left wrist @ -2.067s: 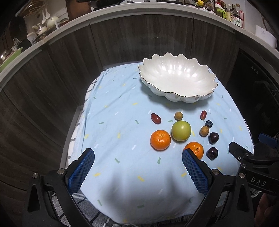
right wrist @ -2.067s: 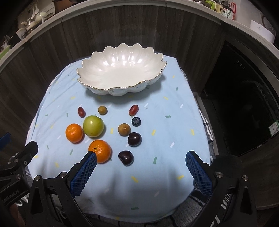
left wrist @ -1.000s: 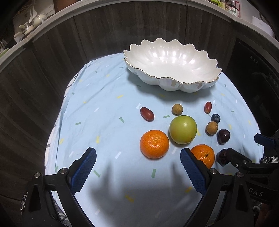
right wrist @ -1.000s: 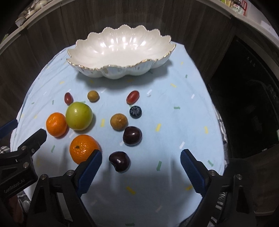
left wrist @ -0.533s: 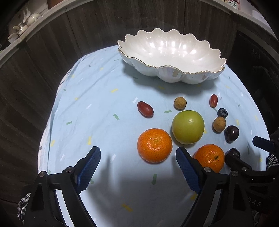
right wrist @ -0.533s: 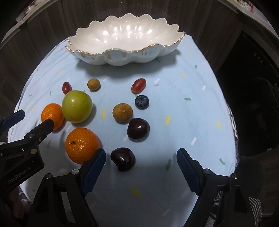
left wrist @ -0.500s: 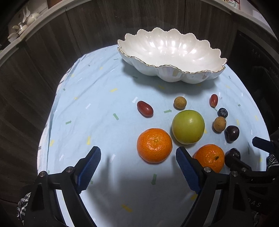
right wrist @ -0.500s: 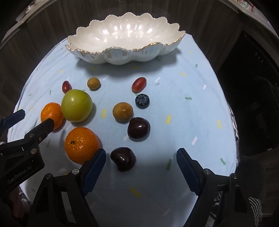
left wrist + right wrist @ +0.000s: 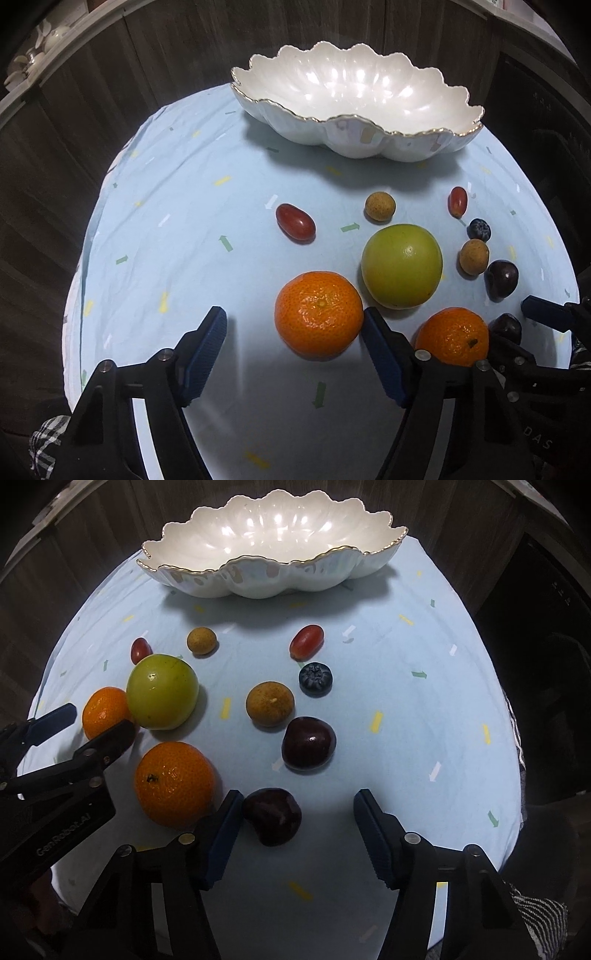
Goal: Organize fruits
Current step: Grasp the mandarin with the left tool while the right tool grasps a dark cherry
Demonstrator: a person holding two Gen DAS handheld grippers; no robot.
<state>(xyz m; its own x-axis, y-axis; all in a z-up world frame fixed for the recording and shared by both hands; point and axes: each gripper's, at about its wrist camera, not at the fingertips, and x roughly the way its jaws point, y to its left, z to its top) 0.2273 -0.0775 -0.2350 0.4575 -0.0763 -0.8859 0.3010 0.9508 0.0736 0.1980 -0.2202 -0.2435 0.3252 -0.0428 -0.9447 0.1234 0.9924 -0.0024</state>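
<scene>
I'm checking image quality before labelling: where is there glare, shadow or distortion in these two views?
Left wrist view: glare patches inside the white bowl, gripper shadow darkening the cloth near the camera, fisheye bending the edges. Right wrist view: the same bowl glare, highlights on the dark cherry, corners vignetted black.

Blue cloth (image 9: pixel 177 206) carries bowl (image 9: pixel 354 122), loose fruits (image 9: pixel 402 266).

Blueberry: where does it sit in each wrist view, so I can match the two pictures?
Left wrist view: blueberry at far right, between the red grape and a brown longan.
Right wrist view: blueberry just right of centre, below the same grape.
Shared landmark: the white scalloped bowl at the top of both.
</scene>
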